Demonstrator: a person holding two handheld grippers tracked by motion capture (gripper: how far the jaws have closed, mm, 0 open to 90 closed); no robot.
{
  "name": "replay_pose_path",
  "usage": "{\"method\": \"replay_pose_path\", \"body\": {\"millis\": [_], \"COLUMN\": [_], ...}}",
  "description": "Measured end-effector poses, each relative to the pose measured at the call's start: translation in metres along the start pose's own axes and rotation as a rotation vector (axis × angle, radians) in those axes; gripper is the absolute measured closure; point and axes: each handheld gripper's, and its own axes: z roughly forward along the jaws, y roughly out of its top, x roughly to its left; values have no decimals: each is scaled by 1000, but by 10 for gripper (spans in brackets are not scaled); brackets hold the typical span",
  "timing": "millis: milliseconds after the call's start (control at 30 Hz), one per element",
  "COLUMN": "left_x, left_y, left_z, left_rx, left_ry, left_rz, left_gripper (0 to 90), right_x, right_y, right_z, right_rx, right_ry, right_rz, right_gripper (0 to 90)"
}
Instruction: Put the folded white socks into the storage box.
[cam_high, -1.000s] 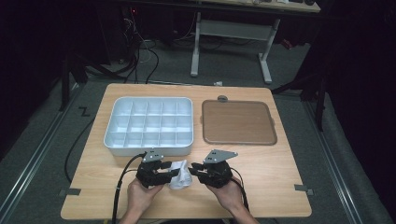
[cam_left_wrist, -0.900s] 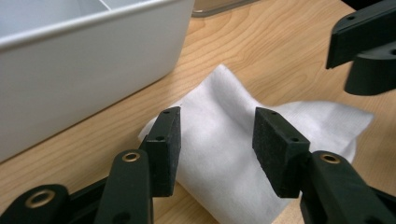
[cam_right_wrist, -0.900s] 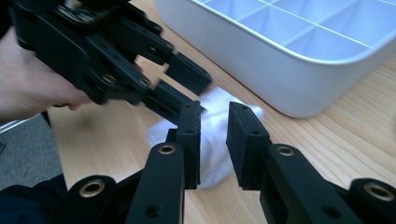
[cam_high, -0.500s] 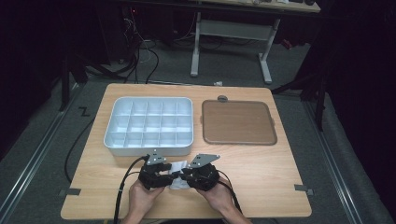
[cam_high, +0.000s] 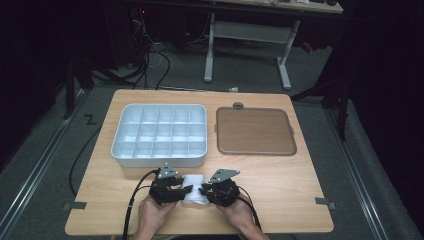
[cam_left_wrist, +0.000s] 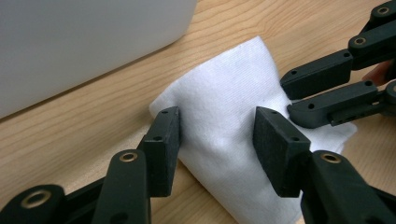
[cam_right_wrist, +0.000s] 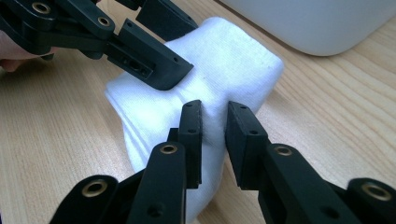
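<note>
Pinching a fold of the white cloth (cam_right_wrist: 219, 79), your right gripper (cam_right_wrist: 214, 122) has sunk lower since a second ago; your left gripper (cam_left_wrist: 216, 131) straddles the same cloth, pads seemingly pressing. It lies on the desk (cam_high: 280, 175) before the compartment tray (cam_high: 160, 134), partly hidden.

Compartment tray (cam_high: 159, 136), brown mat (cam_high: 255, 131)

Even overhead light brightens the table (cam_high: 280, 175); the surroundings stay dark, and close-ups blur slightly.
</note>
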Motion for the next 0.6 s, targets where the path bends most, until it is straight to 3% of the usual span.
{"method": "replay_pose_path", "body": {"millis": [300, 600], "left_x": [0, 2], "left_y": [-2, -2], "left_z": [0, -1], "left_rx": [-17, -12], "left_ry": [-1, -6], "left_rz": [11, -14], "left_gripper": [518, 519], "right_x": [-2, -1], "right_y": [-5, -8], "right_z": [-1, -2], "right_rx": [-12, -9], "right_ry": [8, 12], "right_rz": [2, -6], "right_gripper": [752, 747]}}
